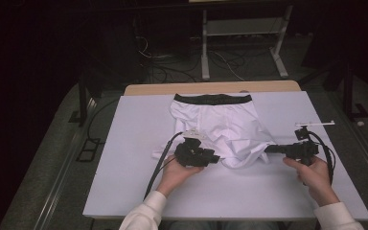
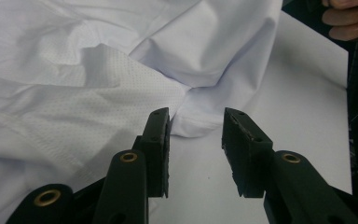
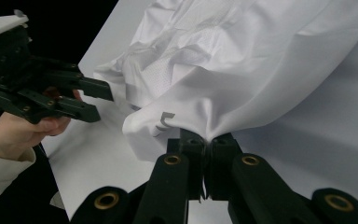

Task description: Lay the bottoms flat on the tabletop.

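Observation:
White boxer shorts with a black waistband lie rumpled on the white table top, waistband at the far side. My left gripper sits at the lower left of the shorts. In the left gripper view its jaws stand open, just short of a hem fold of the shorts, with nothing between them. My right gripper is at the right leg. In the right gripper view it is shut on the hem of the shorts, cloth bunched at the pads. The left gripper shows open beyond.
The white top rests on a wooden table whose far edge shows behind it. A metal frame and loose cables lie on the dark floor beyond. A white marker stick juts from the right gripper.

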Motion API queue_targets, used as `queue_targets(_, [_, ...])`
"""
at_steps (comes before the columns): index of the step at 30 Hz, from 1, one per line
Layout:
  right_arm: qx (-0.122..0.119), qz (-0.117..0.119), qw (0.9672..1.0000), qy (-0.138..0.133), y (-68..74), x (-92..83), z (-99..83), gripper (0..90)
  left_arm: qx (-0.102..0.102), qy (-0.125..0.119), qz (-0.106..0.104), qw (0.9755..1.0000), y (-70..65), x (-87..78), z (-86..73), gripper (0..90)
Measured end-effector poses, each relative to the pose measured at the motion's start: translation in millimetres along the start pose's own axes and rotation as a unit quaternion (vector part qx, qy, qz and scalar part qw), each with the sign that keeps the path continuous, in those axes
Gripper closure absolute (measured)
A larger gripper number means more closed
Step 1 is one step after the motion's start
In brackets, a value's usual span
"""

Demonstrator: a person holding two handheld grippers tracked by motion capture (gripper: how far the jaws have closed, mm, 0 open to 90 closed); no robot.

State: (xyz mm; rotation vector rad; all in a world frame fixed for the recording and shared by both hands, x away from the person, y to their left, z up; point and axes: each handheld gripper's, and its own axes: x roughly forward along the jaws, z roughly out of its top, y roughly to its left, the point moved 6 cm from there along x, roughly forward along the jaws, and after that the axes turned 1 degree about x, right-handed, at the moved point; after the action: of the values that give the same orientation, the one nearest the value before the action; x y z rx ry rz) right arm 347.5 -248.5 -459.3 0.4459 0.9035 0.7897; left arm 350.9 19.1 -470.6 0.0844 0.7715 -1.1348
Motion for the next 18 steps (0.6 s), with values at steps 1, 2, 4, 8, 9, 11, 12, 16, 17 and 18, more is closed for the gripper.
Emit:
queue_targets(1, [0.000,0.000,1.0000,0.000,0.0,0.1,-0.1,86.4,-0.006,0.000,-0.003,1.0000,0.3,4.0,-0.6,61.8])
queue_targets(2, [0.000,0.000,1.0000,0.000,0.0,0.2,-0.1,86.4,-0.010,0.002,-0.006,0.9999,1.0,7.9,-1.4,62.0])
queue_targets(4, [0.000,0.000,1.0000,0.000,-0.2,0.2,-0.2,86.4,-0.017,0.006,-0.016,0.9997,1.5,15.3,-3.0,63.2])
queue_targets(8, [0.000,0.000,1.0000,0.000,-0.3,0.3,-0.4,86.5,-0.022,0.021,-0.022,0.9993,2.0,29.0,-6.7,63.7])
queue_targets(9, [-0.001,0.000,1.0000,0.000,-0.2,0.3,-0.4,86.5,-0.025,0.023,-0.021,0.9992,2.4,31.3,-7.1,63.8])
queue_targets(11, [-0.001,0.000,1.0000,0.000,-0.1,0.4,-0.4,86.5,-0.029,0.024,-0.019,0.9991,4.9,34.6,-6.7,63.8])
queue_targets(12, [-0.001,0.000,1.0000,0.001,0.0,0.4,-0.5,86.4,-0.030,0.024,-0.017,0.9991,6.7,35.6,-6.2,63.8])
queue_targets(16, [-0.002,0.001,1.0000,0.001,0.1,0.7,-0.5,86.4,-0.036,0.026,-0.011,0.9989,12.7,38.9,-2.8,63.3])
queue_targets(17, [-0.003,0.001,1.0000,0.001,0.2,0.7,-0.5,86.5,-0.038,0.027,-0.011,0.9989,13.8,39.8,-1.9,62.7])
queue_targets(18, [-0.003,0.001,1.0000,0.001,0.2,0.8,-0.5,86.4,-0.040,0.027,-0.013,0.9988,14.1,41.0,-1.2,62.3])
